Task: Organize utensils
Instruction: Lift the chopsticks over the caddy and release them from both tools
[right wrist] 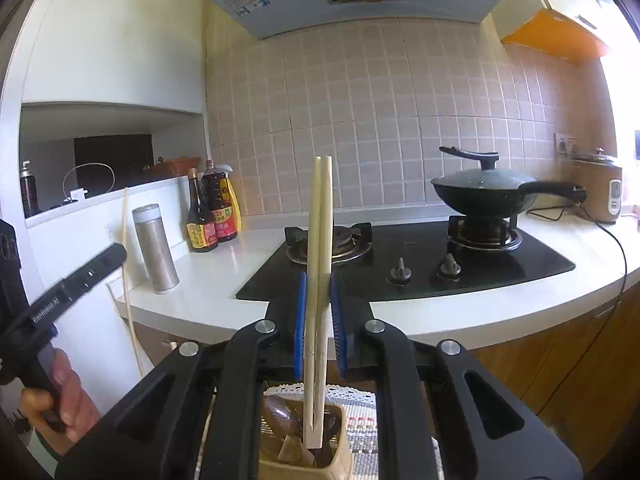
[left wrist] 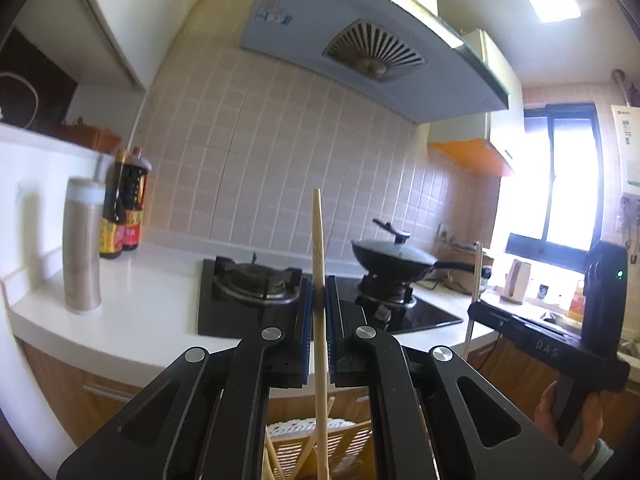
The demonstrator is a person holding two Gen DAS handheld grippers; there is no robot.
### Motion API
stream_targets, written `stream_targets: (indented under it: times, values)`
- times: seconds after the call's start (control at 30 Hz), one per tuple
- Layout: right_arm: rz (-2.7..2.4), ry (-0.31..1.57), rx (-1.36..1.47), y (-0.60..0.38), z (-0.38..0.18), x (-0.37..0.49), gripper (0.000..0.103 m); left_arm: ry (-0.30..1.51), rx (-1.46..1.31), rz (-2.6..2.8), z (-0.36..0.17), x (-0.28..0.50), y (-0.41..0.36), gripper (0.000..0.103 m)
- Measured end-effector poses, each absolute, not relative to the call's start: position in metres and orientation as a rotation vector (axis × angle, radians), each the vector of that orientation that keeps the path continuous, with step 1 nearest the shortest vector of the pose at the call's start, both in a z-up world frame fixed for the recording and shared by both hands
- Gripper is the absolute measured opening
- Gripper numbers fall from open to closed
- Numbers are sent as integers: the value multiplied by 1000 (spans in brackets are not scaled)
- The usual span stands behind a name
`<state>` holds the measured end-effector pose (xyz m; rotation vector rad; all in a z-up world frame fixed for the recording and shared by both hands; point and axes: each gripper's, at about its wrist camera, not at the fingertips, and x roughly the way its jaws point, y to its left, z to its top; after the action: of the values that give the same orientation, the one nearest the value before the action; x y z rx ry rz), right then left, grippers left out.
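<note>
Left wrist view, my left tongs [left wrist: 319, 300] clamped on one pale upright chopstick [left wrist: 319, 248], my right tongs [right wrist: 318, 312] clamped on a chopstick pair [right wrist: 320, 240], both raised before the white counter [right wrist: 224, 276] edge, open air around.

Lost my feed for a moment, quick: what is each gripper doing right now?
Left gripper: shut on a single chopstick, held upright.
Right gripper: shut on a pair of chopsticks, upright above the utensil holder.
</note>
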<state>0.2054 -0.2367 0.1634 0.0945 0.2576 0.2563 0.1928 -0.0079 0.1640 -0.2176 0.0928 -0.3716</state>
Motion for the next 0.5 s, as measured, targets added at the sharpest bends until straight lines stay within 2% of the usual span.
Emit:
stream_targets:
  times: [0.23, 0.5]
  values:
    - [258, 258, 61, -228, 131, 213, 10, 96, -192, -324, 130, 207, -13, 4]
    - [239, 233, 10, -222, 120, 203, 10, 76, -140, -286, 121, 203, -21, 5]
